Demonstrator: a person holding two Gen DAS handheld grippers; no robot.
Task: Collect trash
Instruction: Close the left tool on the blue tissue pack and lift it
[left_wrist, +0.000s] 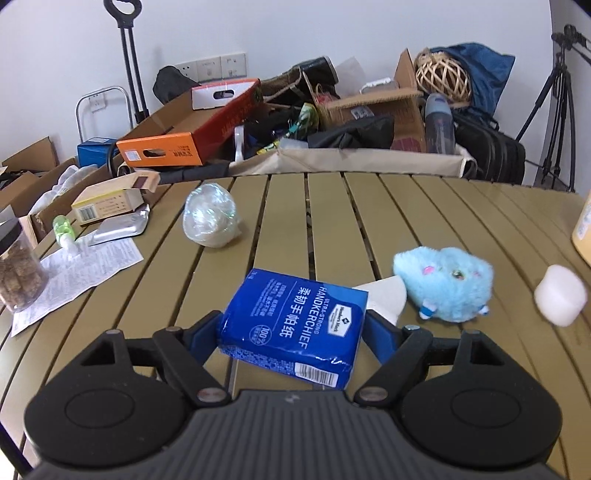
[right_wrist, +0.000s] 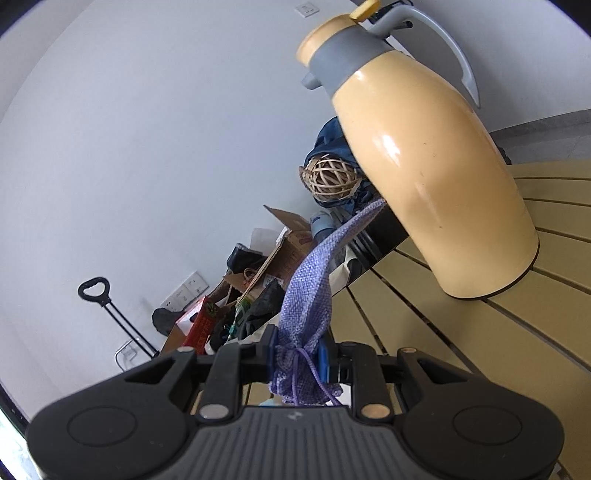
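Observation:
A blue pack of paper handkerchiefs (left_wrist: 295, 314) sits tilted between the blue pads of my left gripper (left_wrist: 293, 332), which press on its two sides above the slatted table (left_wrist: 424, 221). A white tissue (left_wrist: 384, 295) lies just behind the pack. A crumpled clear plastic ball (left_wrist: 211, 216) rests further back on the left, near a foil blister sheet (left_wrist: 122, 227) and a printed leaflet (left_wrist: 74, 273). My right gripper (right_wrist: 297, 356) is shut on a purple woven drawstring pouch (right_wrist: 310, 288), whose free end trails away from the fingers.
A fluffy blue plush toy (left_wrist: 445, 286) and a white cap (left_wrist: 560, 295) lie right of the pack. A yellow thermos jug (right_wrist: 432, 166) stands close ahead of the right gripper. A jar (left_wrist: 18, 266), green bottle (left_wrist: 62, 230) and small carton (left_wrist: 107, 203) are at left. Boxes and bags crowd behind the table.

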